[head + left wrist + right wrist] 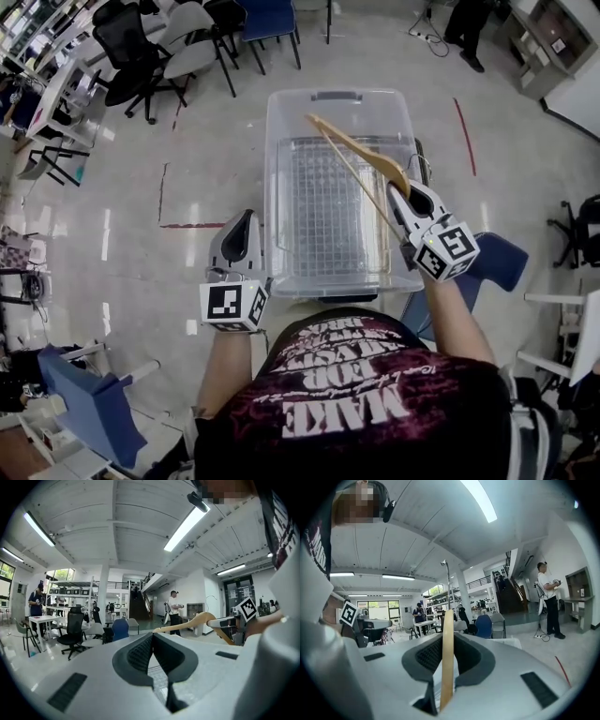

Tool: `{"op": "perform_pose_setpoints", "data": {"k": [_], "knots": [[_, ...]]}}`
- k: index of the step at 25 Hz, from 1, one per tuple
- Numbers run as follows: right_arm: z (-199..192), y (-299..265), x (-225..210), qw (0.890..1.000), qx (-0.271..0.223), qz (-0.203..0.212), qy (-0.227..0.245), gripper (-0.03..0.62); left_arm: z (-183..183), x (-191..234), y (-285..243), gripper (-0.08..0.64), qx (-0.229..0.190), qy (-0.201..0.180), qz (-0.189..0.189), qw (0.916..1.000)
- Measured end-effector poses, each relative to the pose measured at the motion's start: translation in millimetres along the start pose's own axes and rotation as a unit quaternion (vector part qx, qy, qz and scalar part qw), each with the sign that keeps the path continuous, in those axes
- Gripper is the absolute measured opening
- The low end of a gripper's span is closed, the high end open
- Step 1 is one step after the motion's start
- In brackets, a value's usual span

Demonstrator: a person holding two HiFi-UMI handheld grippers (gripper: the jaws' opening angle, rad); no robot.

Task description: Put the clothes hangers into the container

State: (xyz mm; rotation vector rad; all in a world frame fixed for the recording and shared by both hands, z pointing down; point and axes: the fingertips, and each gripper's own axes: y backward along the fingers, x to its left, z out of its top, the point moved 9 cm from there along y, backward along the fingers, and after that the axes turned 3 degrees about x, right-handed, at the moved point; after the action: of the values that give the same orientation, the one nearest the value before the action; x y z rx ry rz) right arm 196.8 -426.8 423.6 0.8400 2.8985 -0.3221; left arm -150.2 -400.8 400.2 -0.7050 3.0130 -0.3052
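Note:
A clear plastic container (pixel 281 141) stands on the floor in front of me, with a grid-patterned sheet lying in it. My right gripper (pixel 405 199) is shut on a wooden clothes hanger (pixel 361 155), which slants over the container's right half with its wire hook beside the jaws. In the right gripper view the hanger (pixel 447 658) runs upright between the pads of my right gripper (pixel 447 641). My left gripper (pixel 239 225) hovers at the container's near left corner. In the left gripper view my left gripper (pixel 152 641) has its jaws together with nothing between them, and the hanger (pixel 187 623) shows beyond.
Office chairs (pixel 141 47) and a blue chair (pixel 267 19) stand behind the container. Another blue chair (pixel 497 262) is close on my right, and one more (pixel 84 403) at lower left. Red tape (pixel 466 136) marks the floor. A person (pixel 174 609) stands farther off.

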Motion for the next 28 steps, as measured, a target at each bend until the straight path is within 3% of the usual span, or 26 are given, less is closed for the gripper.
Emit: {"op": "perform_pose_setpoints", "data": {"k": [8,14,21,28], "knots": [[-39,-42,-7,0.998,0.052,-0.032,-0.025,0.061,5,30,-38,0.006,0.004,-0.011,-0.04,0.9991],[-89,-73,-25,0.991,0.11,-0.03,-0.065,0.061,-2,33,-52,0.006,0.018,-0.01,-0.048,0.9987],[-169,-109,-33,0.972,0.209,-0.021,-0.101,0.061,-14,35,-55,0.006,0.04,-0.007,-0.051,0.9979],[-238,-129,-41,0.949,0.268,-0.022,-0.165,0.061,-24,42,-51,0.006,0.05,-0.004,-0.037,0.998]]}}
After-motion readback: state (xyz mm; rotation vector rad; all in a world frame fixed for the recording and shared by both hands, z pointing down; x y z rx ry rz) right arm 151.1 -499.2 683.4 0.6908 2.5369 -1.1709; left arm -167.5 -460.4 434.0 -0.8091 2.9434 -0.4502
